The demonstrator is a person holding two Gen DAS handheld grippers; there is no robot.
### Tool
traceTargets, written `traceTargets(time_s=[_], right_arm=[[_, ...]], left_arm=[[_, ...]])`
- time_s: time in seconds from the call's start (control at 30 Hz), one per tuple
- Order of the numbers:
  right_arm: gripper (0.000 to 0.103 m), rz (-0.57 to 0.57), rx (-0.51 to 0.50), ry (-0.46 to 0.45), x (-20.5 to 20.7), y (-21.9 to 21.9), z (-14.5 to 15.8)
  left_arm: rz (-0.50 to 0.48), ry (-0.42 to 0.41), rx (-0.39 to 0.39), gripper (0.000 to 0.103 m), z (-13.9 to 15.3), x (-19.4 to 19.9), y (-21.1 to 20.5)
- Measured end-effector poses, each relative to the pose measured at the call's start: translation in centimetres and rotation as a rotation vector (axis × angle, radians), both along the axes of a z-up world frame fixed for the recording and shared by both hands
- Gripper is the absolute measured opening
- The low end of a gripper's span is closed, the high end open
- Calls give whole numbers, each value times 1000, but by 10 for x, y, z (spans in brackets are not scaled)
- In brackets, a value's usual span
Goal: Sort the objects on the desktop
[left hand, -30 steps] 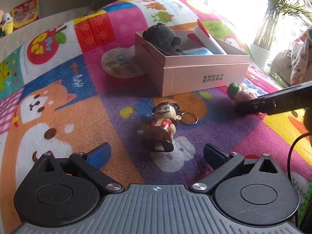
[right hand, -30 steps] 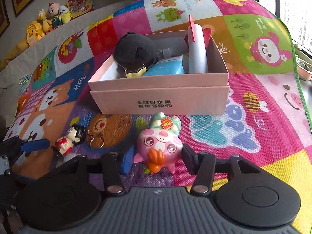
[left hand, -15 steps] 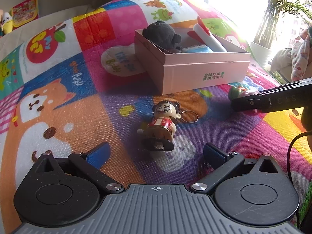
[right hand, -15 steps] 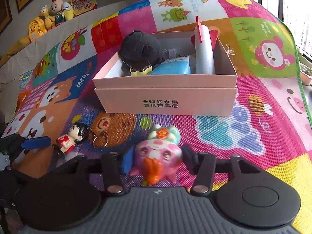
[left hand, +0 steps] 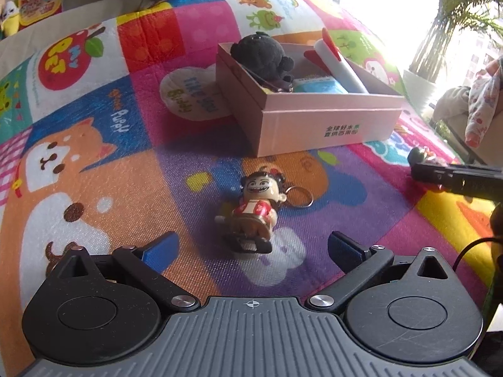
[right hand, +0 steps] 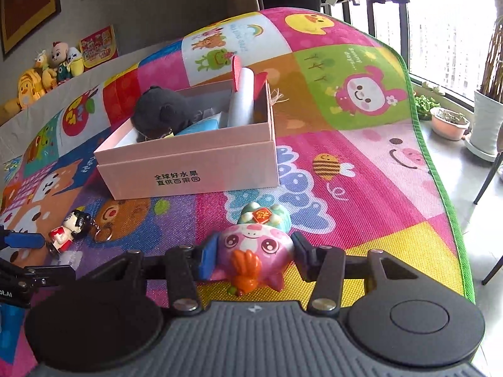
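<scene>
My right gripper [right hand: 250, 253] is shut on a pink pig toy [right hand: 256, 246] with a green cap and orange tuft, its pads pressed on both sides of the head. Ahead of it stands an open pink box [right hand: 195, 163] that holds a black plush [right hand: 160, 111], a blue item [right hand: 201, 125] and a white tube with red fins [right hand: 242, 94]. My left gripper [left hand: 251, 246] stands open just before a small doll keychain [left hand: 254, 210], which lies on the mat apart from both blue pads. In the left wrist view the same pink box [left hand: 314, 119] sits behind the doll.
A colourful cartoon play mat [right hand: 361, 163] covers the surface, its green edge at the right with bare floor and potted plants [right hand: 449, 122] beyond. Plush toys [right hand: 47, 69] line the far left wall. The right gripper's arm [left hand: 459, 179] crosses the left wrist view's right side.
My right gripper has swung rightward with the pig toy, so the box now lies to its left. In the left wrist view the right arm has drawn back toward the right edge.
</scene>
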State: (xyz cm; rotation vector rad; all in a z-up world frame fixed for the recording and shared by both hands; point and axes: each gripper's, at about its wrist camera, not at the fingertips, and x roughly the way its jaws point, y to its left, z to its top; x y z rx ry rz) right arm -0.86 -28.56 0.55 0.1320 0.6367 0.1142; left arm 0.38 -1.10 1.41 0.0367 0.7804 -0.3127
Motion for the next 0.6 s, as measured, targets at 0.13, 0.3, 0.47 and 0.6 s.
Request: traceTargets(time_s=[0.13, 0.3, 0.47, 0.6], right_arm=[[49, 8, 15, -17, -2, -1, 0], [50, 2, 35, -37, -6, -4, 0], [53, 4, 32, -45, -7, -2, 1], [54, 4, 32, -40, -6, -2, 1]], left_arm=[[-22, -7, 11, 103, 1, 4, -14], [-88, -36, -19, 103, 6, -2, -26], [-157, -99, 6, 81, 16, -13, -34], [-103, -103, 44, 81, 12, -7, -31]])
